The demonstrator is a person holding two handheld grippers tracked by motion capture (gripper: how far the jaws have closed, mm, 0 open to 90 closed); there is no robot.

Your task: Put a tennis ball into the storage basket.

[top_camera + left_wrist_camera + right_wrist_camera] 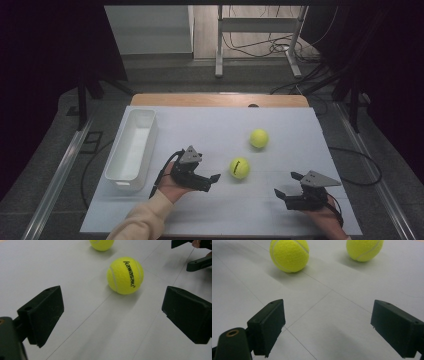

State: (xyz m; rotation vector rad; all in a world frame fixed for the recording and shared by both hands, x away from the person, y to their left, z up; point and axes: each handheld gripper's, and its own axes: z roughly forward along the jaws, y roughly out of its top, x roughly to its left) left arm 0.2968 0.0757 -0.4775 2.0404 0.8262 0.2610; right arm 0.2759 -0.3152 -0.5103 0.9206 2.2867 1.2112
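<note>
High view: two yellow tennis balls on a white surface (225,125), the near ball (240,168) just ahead of the left gripper (216,177), the far ball (259,138) farther back and slightly right, the two apart. Round, so no long axis; on the near ball, black lettering across the top, running roughly left to right. White bin (131,150) at the left edge of the surface, long axis running away from the person, open side up. Left gripper tilted toward the near ball, fingers spread wide, nothing between them. Right gripper (285,184) near the front right corner, well apart from both balls, aimed left, fingers likewise wide and empty. Left gripper view: near ball (125,275) centred ahead of the fingers (46,315), not touching them, the word "kawasaki" running top to bottom across its face; far ball (102,243) cut off at the top edge; tips of the right gripper (192,255) at the upper right. Right gripper view: both balls side by side at the top, near ball (289,255) at left, far ball (364,248) at right, well beyond the open fingers (268,325); thin seam lines crossing on the surface (332,315).
</note>
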